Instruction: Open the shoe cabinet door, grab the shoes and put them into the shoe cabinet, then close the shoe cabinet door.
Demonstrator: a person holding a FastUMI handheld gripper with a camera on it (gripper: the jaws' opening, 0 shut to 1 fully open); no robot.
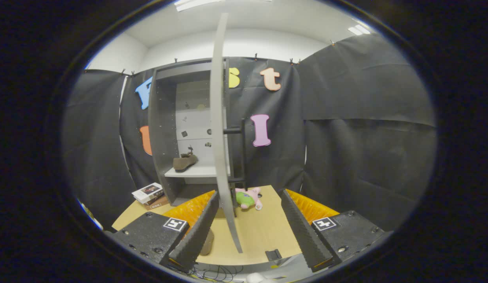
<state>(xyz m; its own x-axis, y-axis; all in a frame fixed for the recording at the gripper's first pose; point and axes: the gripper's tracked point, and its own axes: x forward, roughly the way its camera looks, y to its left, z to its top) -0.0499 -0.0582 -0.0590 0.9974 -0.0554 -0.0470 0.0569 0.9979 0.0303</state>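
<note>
Now the tool (249,224) sits level, released, fingers straddling the open door (219,129) edge untouched; a shoe (185,162) rests on the far cabinet shelf (200,171).

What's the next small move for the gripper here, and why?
Probably nudge the door shut: push its edge sideways toward the shoe cabinet. A shoe already rests on the shelf, and the door stands open, seen edge-on between the fingers of the open gripper, which press on nothing. Whether a second shoe remains outside is unclear.
</note>
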